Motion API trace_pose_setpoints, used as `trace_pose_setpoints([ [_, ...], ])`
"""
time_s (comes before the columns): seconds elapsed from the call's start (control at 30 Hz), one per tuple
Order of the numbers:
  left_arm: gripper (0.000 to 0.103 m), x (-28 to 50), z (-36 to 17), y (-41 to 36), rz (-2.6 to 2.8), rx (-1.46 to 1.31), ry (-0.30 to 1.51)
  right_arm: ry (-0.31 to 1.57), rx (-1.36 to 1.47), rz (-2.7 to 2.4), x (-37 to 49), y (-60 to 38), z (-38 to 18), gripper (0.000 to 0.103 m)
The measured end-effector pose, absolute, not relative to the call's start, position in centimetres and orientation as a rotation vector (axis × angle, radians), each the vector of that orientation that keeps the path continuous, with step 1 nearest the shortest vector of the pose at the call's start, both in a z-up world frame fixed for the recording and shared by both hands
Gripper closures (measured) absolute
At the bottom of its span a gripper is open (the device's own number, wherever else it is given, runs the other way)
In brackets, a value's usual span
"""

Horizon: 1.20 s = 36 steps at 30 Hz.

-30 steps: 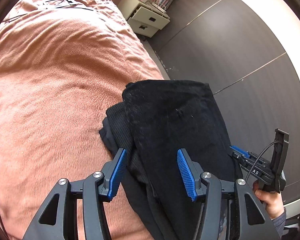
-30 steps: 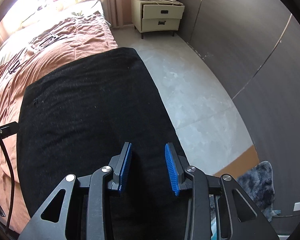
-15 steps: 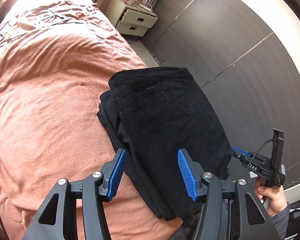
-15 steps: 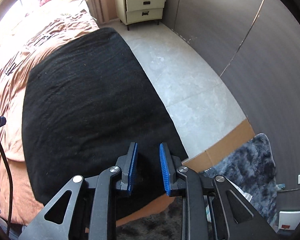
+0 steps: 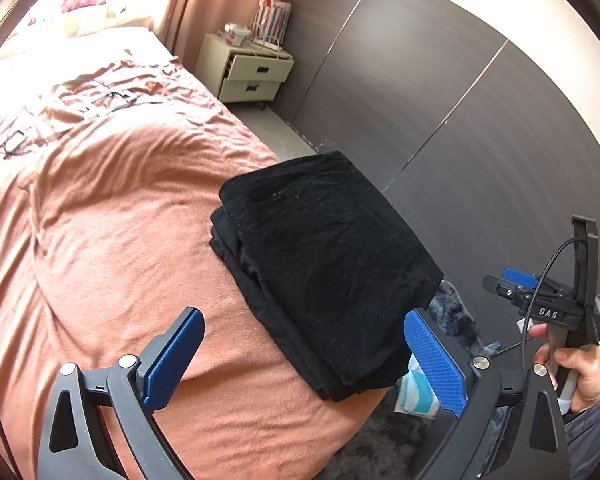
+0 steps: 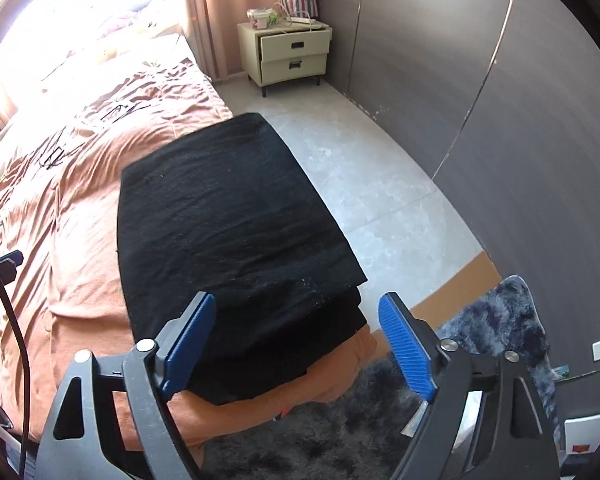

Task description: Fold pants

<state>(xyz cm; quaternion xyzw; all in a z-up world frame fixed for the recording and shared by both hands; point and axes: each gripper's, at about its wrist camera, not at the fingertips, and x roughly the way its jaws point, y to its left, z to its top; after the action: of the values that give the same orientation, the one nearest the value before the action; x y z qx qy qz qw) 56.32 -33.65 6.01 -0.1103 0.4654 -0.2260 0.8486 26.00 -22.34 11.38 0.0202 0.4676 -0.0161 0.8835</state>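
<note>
The black pants (image 5: pixel 324 256) lie folded in a layered rectangle on the near right corner of the bed, also in the right wrist view (image 6: pixel 227 232). My left gripper (image 5: pixel 304 360) is open and empty, held above and back from the near end of the stack. My right gripper (image 6: pixel 300 344) is open and empty, above the near end of the pants at the bed corner. The right gripper also shows in the left wrist view (image 5: pixel 540 304), held off the bed's right side.
The bed has a salmon blanket (image 5: pixel 99 220). A cream nightstand (image 6: pixel 291 52) stands at the far wall with a striped bag on it. A dark wardrobe wall (image 6: pixel 480 80) runs along the right. A grey shaggy rug (image 6: pixel 500 320) lies on the tile floor by the bed.
Both grippers pulled back and up from the pants. The right gripper narrowed, then opened wide; the left opened wider. The folded pants stay in place on the bed.
</note>
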Motion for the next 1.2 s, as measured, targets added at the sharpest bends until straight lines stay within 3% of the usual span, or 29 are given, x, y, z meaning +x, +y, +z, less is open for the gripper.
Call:
trace_pose_setpoints([
  [0.2, 0.001, 53.6, 8.7, -31.9, -0.466, -0.205, 0.935, 0.929, 0.045, -0.041, 22.0, -20.3, 14.2, 0.007],
  [1.2, 0.001, 34.6, 19.6, -20.0, -0.425, -0.189, 0.686, 0.772, 0.036, 0.023, 1.0, -13.0, 22.6, 0.007],
])
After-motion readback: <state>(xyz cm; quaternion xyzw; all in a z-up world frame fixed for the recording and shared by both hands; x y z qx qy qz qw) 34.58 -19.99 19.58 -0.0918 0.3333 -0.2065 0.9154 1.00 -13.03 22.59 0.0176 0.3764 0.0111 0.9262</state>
